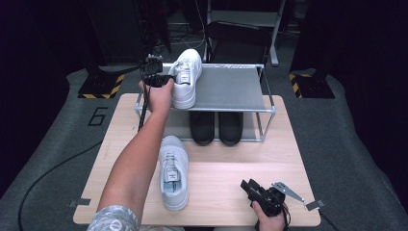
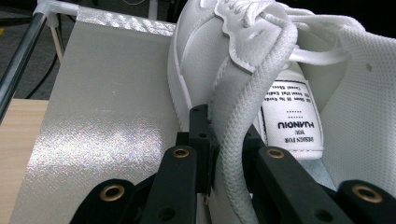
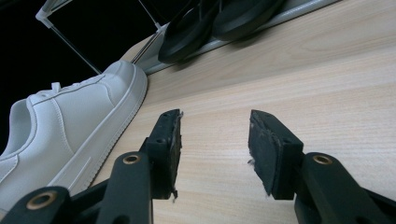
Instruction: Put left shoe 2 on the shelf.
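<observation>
Left gripper [image 1: 161,79] clamps one white sneaker [image 1: 186,77] on the rack's top shelf [image 1: 231,89]; second sneaker [image 1: 173,171] remains on the table [image 1: 231,168]; right gripper [image 1: 254,188] open, empty.

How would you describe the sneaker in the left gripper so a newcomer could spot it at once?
Find the metal rack at the table's far edge. On its top shelf's left end sits a white sneaker, its collar pinched by the left gripper. Its twin lies on the table, and the black shoes sit under the shelf.

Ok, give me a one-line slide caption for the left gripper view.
Left tongs shut on the padded collar of a white sneaker resting on the rack's silver top shelf.
</observation>
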Available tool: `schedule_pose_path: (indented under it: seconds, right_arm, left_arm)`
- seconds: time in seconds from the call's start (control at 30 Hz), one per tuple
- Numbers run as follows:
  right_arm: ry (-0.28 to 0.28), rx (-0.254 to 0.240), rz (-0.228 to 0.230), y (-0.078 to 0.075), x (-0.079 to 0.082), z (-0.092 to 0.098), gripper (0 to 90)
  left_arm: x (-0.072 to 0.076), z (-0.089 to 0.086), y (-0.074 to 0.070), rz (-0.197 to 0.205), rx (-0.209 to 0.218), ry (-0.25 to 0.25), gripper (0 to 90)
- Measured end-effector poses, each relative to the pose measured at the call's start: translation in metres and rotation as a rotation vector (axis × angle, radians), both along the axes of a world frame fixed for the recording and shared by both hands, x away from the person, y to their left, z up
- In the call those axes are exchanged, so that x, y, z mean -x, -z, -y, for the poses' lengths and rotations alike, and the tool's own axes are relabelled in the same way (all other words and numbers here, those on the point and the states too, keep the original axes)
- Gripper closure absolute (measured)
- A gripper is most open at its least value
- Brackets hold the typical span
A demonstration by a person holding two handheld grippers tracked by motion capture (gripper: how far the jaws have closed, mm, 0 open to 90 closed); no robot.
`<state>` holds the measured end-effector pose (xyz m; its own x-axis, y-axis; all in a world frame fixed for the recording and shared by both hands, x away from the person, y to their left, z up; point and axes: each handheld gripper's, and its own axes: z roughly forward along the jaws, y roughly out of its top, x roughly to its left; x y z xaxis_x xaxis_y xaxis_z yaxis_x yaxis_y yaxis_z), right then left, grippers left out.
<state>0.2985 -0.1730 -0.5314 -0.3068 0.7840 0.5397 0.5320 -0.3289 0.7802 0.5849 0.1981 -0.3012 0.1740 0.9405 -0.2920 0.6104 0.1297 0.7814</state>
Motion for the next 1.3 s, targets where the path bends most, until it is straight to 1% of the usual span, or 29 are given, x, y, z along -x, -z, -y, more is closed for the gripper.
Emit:
schedule_pose_path:
  seconds: [0.03, 0.07, 0.13, 0.17, 0.2, 0.3, 0.37, 0.43, 0.5, 0.53, 0.67, 0.7, 0.73, 0.83, 1.07, 1.13, 1.17, 1.2, 1.23, 1.27, 1.3]
  right_arm:
    - [0.006, 0.001, -0.003, 0.000, 0.001, 0.001, 54.0]
    - [0.003, -0.008, -0.003, 0.000, 0.002, 0.001, 54.0]
    - [0.008, -0.007, -0.002, 0.001, 0.005, 0.002, 53.9]
    - [0.012, -0.001, -0.009, 0.001, 0.006, 0.003, 53.9]
    - [0.019, -0.003, 0.000, 0.001, 0.007, 0.004, 54.0]
    - [0.031, -0.002, -0.002, 0.002, 0.011, 0.008, 54.0]
    - [0.038, -0.009, -0.005, 0.002, 0.013, 0.009, 54.0]
    - [0.041, -0.007, -0.004, 0.003, 0.014, 0.011, 53.9]
    - [0.042, -0.023, -0.015, 0.003, 0.016, 0.012, 53.9]
    - [0.044, -0.017, -0.012, 0.003, 0.016, 0.012, 53.9]
    - [0.044, -0.018, -0.007, 0.003, 0.017, 0.012, 53.8]
    - [0.044, -0.017, -0.006, 0.003, 0.017, 0.013, 53.8]
    - [0.044, -0.016, -0.007, 0.003, 0.017, 0.013, 53.7]
    - [0.046, -0.007, -0.011, 0.004, 0.017, 0.013, 53.8]
    - [0.042, -0.006, -0.011, 0.005, 0.016, 0.012, 53.8]
    - [0.043, -0.005, -0.011, 0.005, 0.016, 0.012, 53.8]
    - [0.043, -0.005, -0.011, 0.005, 0.016, 0.012, 53.8]
    - [0.045, -0.005, -0.013, 0.005, 0.016, 0.013, 53.8]
    - [0.045, -0.009, -0.015, 0.005, 0.016, 0.013, 53.8]
    - [0.046, -0.005, -0.012, 0.005, 0.016, 0.013, 53.8]
    - [0.046, -0.006, -0.012, 0.005, 0.016, 0.013, 53.8]
  left_arm:
    - [0.000, 0.000, 0.000, -0.005, 0.003, -0.004, 82.3]
    - [-0.001, 0.000, 0.001, -0.004, 0.002, -0.005, 82.1]
    - [-0.001, 0.000, 0.000, -0.009, -0.002, -0.006, 81.9]
    - [-0.001, 0.000, 0.001, -0.014, -0.003, -0.007, 81.7]
    - [-0.003, -0.001, 0.001, -0.019, -0.008, 0.000, 81.5]
    - [-0.006, -0.002, 0.002, -0.031, -0.003, 0.008, 80.8]
    - [-0.007, -0.001, 0.002, -0.026, -0.008, 0.010, 80.6]
    - [-0.008, -0.001, 0.002, -0.033, -0.007, 0.017, 79.7]
    - [-0.009, -0.001, 0.002, -0.036, -0.013, 0.021, 78.8]
    - [-0.009, 0.000, 0.002, -0.033, -0.009, 0.021, 78.1]
    - [-0.009, 0.001, 0.002, -0.019, -0.013, 0.036, 73.2]
    - [-0.010, -0.001, 0.001, -0.023, -0.015, 0.047, 72.0]
    - [-0.010, -0.001, 0.002, -0.026, -0.003, 0.049, 70.6]
    - [-0.011, -0.002, 0.002, -0.036, 0.006, 0.055, 68.0]
    - [-0.012, -0.004, 0.001, -0.031, -0.006, 0.075, 64.8]
    - [-0.011, -0.004, 0.000, -0.038, 0.012, 0.077, 63.6]
    - [-0.011, -0.004, 0.000, -0.038, 0.012, 0.077, 62.7]
    - [-0.010, -0.004, -0.004, -0.019, 0.028, 0.073, 60.6]
    - [-0.009, -0.004, -0.006, -0.011, 0.031, 0.073, 59.2]
    - [-0.008, -0.005, -0.009, 0.002, 0.023, 0.076, 58.8]
    - [-0.007, -0.004, -0.012, 0.023, 0.030, 0.077, 58.4]
